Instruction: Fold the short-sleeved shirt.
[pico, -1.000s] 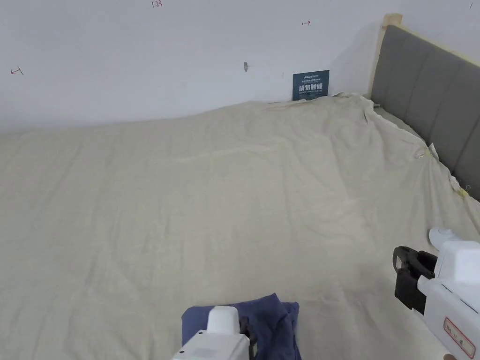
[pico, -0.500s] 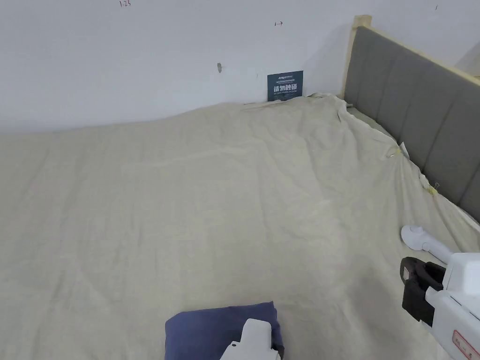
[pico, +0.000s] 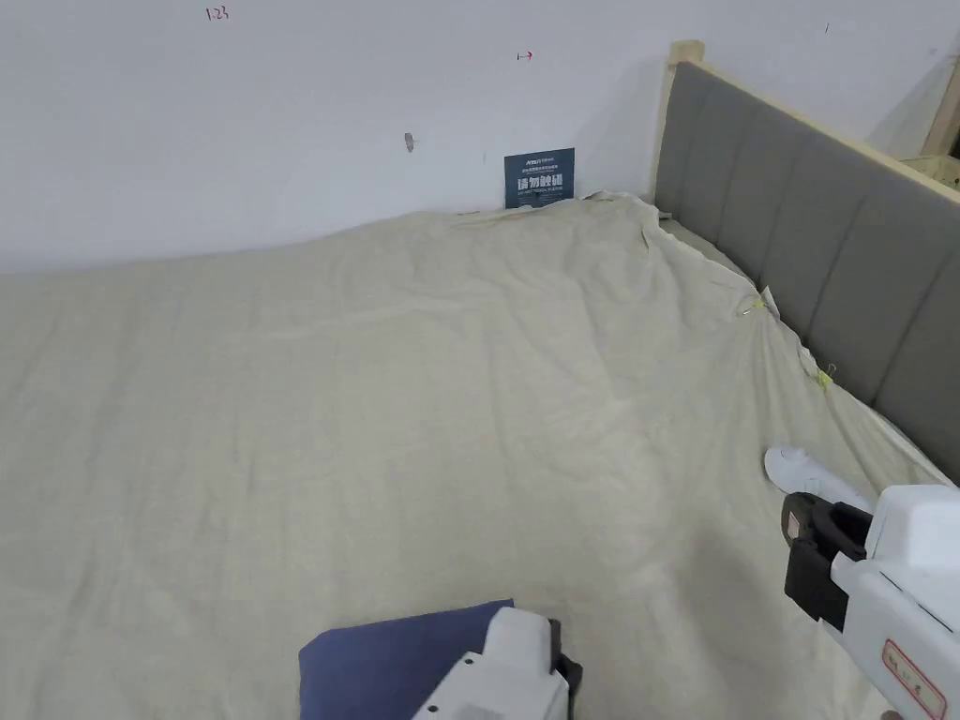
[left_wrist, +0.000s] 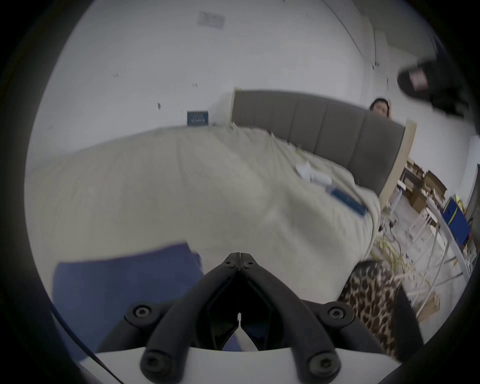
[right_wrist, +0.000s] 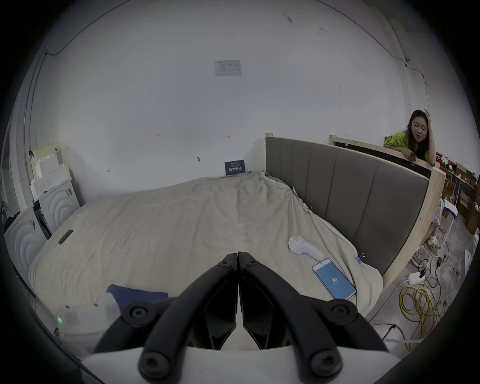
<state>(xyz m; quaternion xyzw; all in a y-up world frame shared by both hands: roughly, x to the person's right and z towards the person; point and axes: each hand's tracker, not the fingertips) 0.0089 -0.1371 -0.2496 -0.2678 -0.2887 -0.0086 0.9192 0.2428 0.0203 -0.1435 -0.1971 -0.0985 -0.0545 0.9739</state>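
Both grippers, left gripper (left_wrist: 240, 256) and right gripper (right_wrist: 238, 256), are held with jaws together, empty. Folded blue shirt (pico: 394, 656) lies near edge of bed (pico: 375, 394); edges should be pressed flat, squared.

A phone (right_wrist: 334, 282) (screen lit) lies beside a white handheld device (right_wrist: 304, 248).

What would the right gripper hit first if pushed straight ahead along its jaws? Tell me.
Most likely the bare bed sheet. The right gripper, jaws closed and empty, points across the bed, with the folded shirt to its left and the phone to its right. Depth is uncertain.
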